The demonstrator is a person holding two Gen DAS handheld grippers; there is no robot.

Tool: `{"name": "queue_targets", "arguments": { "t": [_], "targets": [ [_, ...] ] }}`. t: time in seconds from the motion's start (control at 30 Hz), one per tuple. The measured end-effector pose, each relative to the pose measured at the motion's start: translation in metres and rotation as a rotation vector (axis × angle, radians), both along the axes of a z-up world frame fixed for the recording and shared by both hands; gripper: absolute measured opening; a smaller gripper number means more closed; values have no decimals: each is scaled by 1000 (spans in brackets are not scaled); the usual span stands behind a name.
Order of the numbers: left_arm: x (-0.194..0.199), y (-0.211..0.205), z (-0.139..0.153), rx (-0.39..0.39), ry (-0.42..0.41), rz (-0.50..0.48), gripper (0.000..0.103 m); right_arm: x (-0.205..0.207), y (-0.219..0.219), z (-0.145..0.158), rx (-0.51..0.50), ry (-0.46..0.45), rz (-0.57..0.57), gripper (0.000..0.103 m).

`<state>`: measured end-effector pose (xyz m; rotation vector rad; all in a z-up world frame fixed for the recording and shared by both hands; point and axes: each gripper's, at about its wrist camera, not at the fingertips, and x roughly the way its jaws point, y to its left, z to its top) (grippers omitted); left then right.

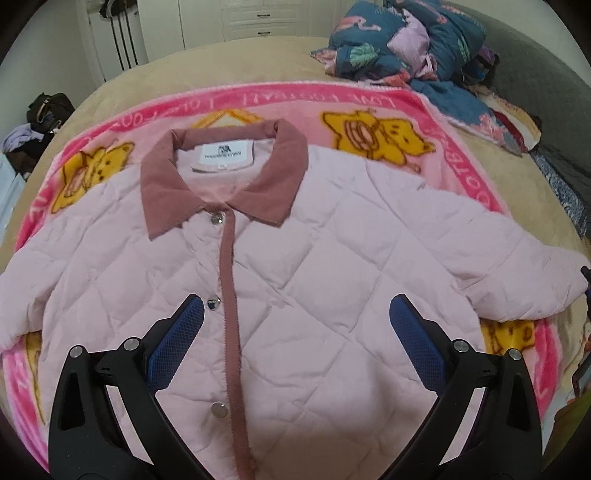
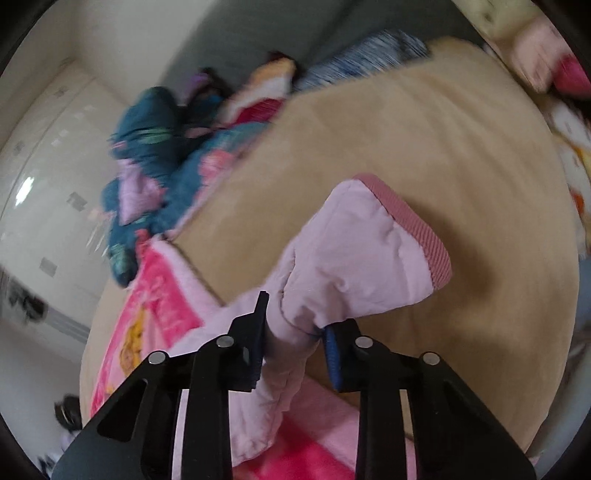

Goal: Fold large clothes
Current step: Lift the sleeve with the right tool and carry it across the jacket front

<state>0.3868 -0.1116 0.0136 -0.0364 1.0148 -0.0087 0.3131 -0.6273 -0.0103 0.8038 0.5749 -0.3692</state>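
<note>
A pale pink quilted jacket [image 1: 295, 266] with a dusty-rose collar [image 1: 221, 173] lies front up and buttoned on a pink cartoon blanket [image 1: 369, 110]. My left gripper [image 1: 295, 321] hovers open above the jacket's lower front, its blue pads [image 1: 173, 343] wide apart with nothing between them. In the right wrist view my right gripper [image 2: 293, 343] is shut on the jacket's sleeve [image 2: 351, 258] a little behind the pink ribbed cuff [image 2: 413, 221]. The sleeve end is lifted above the tan bed cover [image 2: 406, 129].
A heap of blue patterned bedding [image 1: 406, 44] lies at the far right of the bed. White wardrobe doors and drawers [image 1: 258, 18] stand behind. A dark bag [image 1: 48, 110] and loose clothes sit off the bed's left side. A grey headboard [image 1: 546, 96] runs along the right.
</note>
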Motion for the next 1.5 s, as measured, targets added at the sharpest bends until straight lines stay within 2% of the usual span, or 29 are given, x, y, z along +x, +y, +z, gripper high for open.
{"name": "queue_targets", "arguments": {
  "t": [0.27, 0.53, 0.77, 1.07, 1.5],
  "targets": [
    [-15, 13, 26, -25, -32, -16, 95, -8, 53, 81, -191, -159, 158, 24],
    [-33, 37, 48, -43, -72, -6, 94, -1, 108, 130, -260, -224, 272, 24],
    [-45, 67, 57, -63, -98, 21, 94, 7, 164, 166, -330, -262, 358, 24],
    [-56, 105, 68, -98, -130, 38, 94, 10, 225, 191, -380, -300, 431, 24],
    [-71, 157, 79, -157, -152, 86, 94, 19, 304, 202, -386, -333, 542, 23]
  ]
}}
